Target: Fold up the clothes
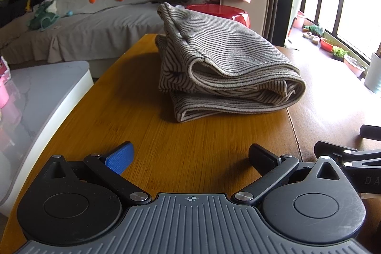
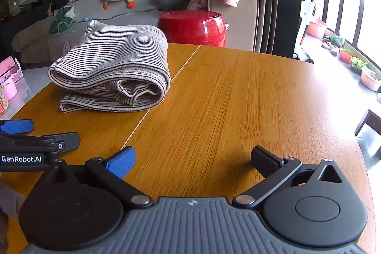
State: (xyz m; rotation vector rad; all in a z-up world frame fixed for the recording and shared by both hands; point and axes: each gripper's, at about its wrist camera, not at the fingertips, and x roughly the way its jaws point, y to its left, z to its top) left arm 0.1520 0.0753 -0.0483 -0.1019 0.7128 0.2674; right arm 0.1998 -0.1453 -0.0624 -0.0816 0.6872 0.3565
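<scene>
Striped garment (image 1: 221, 61) folded, frame centre on wooden bench (image 1: 147, 125). Left tongs (image 1: 191, 158) spread wide, empty. Right tongs (image 2: 193, 160) likewise, holding nothing.

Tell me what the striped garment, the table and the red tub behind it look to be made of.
Striped garment: soft ribbed knit, matte; it sags in thick rounded folds. Table: wood or bamboo-look top with fine straight grain, satin sheen from window light; possibly veneer. Red tub: glossy, likely plastic, with sharp highlights.
</scene>
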